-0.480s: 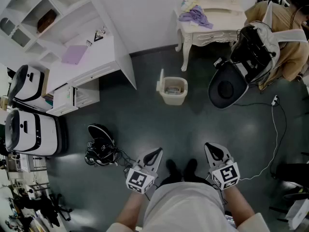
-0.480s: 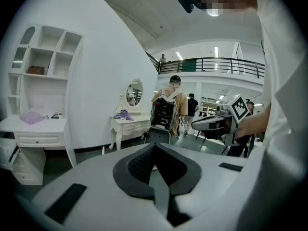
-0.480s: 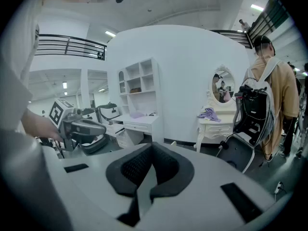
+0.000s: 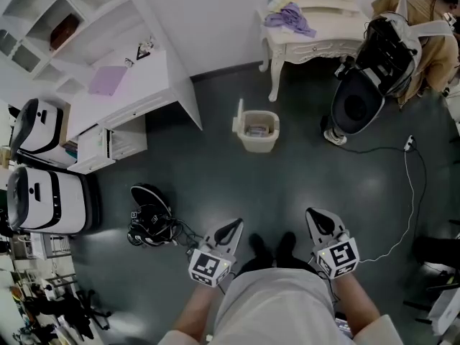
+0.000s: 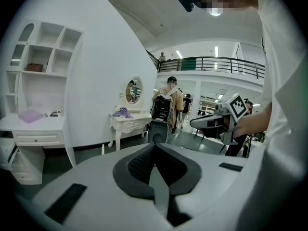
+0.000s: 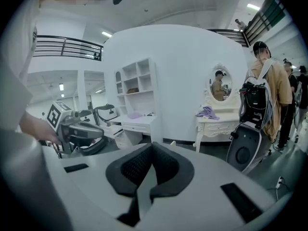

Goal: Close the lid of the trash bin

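Observation:
A small beige trash bin (image 4: 259, 134) stands on the dark floor well ahead of me, its lid (image 4: 239, 118) raised upright on its left side and some rubbish inside. Both grippers hang low near my body, far from the bin. My left gripper (image 4: 233, 229) is shut with nothing in it, its dark pads meeting in the left gripper view (image 5: 155, 147). The right gripper (image 4: 317, 220) is also shut and empty (image 6: 151, 146). Each gripper shows in the other's view: the right gripper (image 5: 208, 122) and the left gripper (image 6: 84, 131).
A white desk (image 4: 126, 92) with shelves stands at the left, two white cases (image 4: 50, 192) beside it. A black headset with cables (image 4: 149, 220) lies on the floor near my left gripper. Behind the bin is a white vanity table (image 4: 316, 34); a person with a round black unit (image 4: 356, 106) is at right.
The person with the backpack and the round black unit has shifted to the right and further away. Both grippers stay where they were, still shut.

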